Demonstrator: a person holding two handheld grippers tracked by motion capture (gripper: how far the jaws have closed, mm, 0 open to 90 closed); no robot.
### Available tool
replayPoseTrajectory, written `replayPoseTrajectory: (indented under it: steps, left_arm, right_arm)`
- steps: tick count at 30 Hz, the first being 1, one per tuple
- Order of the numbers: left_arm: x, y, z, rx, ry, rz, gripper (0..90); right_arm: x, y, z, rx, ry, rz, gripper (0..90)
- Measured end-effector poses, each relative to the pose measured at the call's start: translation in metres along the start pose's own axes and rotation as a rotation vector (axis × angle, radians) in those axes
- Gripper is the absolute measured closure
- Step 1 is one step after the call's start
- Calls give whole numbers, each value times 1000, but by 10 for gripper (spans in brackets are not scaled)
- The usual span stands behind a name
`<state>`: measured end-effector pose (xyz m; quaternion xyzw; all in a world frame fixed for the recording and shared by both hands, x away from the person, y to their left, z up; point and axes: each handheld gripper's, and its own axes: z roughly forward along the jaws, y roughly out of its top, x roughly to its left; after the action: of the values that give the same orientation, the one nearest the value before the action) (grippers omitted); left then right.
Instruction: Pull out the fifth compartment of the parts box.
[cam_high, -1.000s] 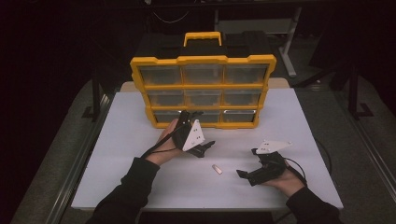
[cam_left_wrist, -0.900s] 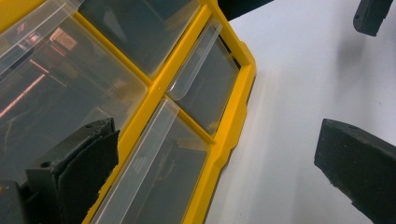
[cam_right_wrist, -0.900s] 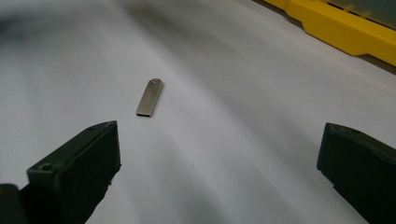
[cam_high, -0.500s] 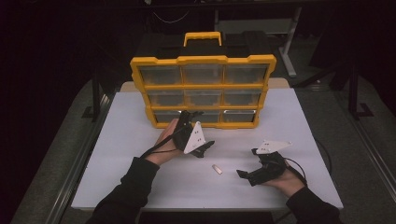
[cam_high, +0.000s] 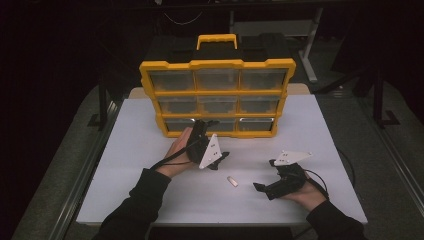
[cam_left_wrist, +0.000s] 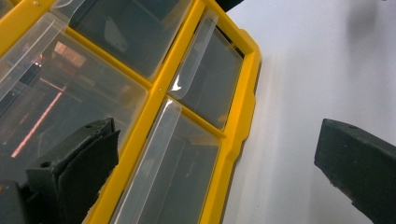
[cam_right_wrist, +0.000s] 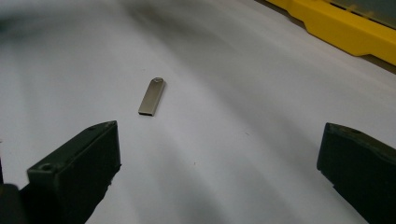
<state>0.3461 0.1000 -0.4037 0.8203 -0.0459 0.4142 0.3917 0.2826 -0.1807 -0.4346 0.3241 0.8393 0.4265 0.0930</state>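
A yellow drawer box (cam_high: 218, 97) with clear drawer fronts stands upright at the far side of the white table (cam_high: 330, 130). The left gripper (cam_high: 206, 131) is raised to the box's bottom row, the left hand (cam_high: 181, 149) wrapped around it with the forearm coming in slantwise from the lower left and the wrist bent up toward the box. Its jaws are spread wide: in the left gripper view one jaw sits in front of a clear drawer front (cam_left_wrist: 70, 116), the other hangs over bare table beside the box's yellow edge, and nothing is between them.

The right gripper (cam_high: 261, 187) rests low near the table's front edge, held in the right hand (cam_high: 302, 192), pointing left. Its jaws are also spread wide and hold nothing. A small flat metal stick (cam_high: 232, 181), like a thumb drive, lies flat on the table between the two grippers, just ahead of the right gripper's jaws and apart from them; in the right gripper view it (cam_right_wrist: 152, 96) lies slightly left of the gap's middle.
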Motion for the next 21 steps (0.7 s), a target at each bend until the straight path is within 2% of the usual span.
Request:
replayPoseTrajectory:
  steps: [21]
  left_arm:
    - [-5, 2, 0, 23, 55, 130, 0]
  right_arm:
    - [0, -1, 0, 4, 2, -4, 0]
